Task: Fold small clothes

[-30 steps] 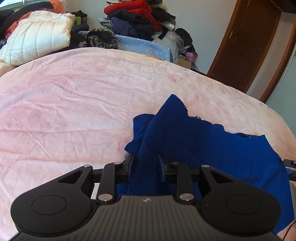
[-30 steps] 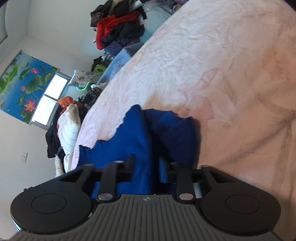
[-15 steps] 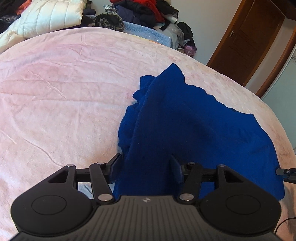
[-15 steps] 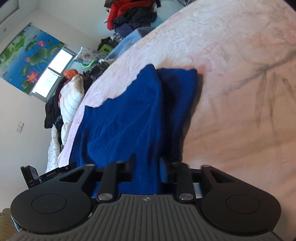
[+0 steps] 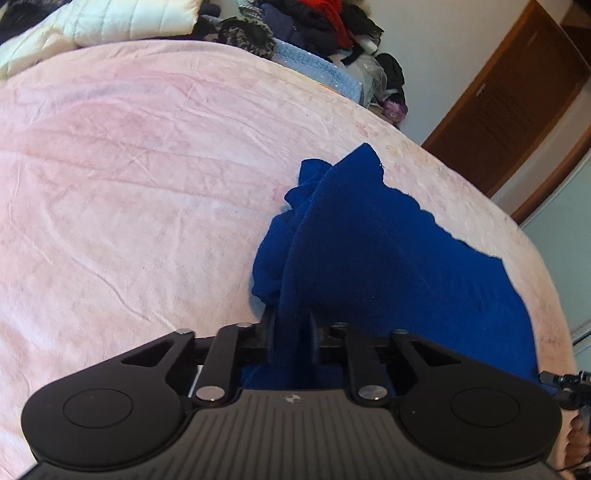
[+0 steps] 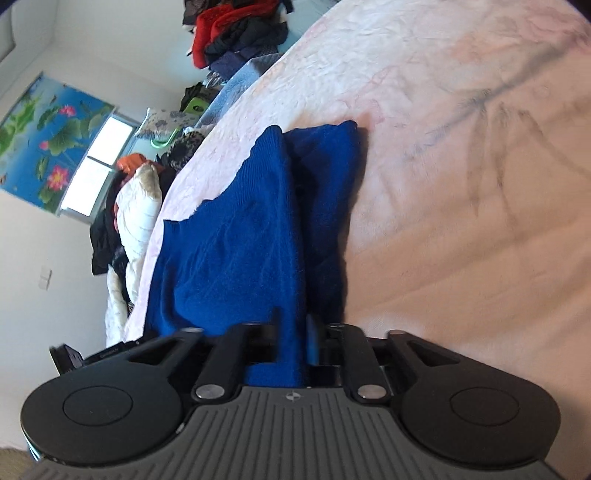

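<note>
Both tongs are clamping the blue garment: the left tongs (image 5: 291,332) and right tongs (image 6: 293,334) are each pinching an edge, the fingertips buried in cloth. The blue garment (image 5: 388,258) is draping over the pink bed (image 5: 129,166), its far folds bunching near the bed's far edge.

A: What's ahead of the left claw (image 5: 290,332)?
B: The blue cloth (image 5: 388,258), bunched up in front.

A: To its left?
B: Bare pink blanket (image 5: 129,184); piled clothes (image 5: 295,29) far beyond.
</note>
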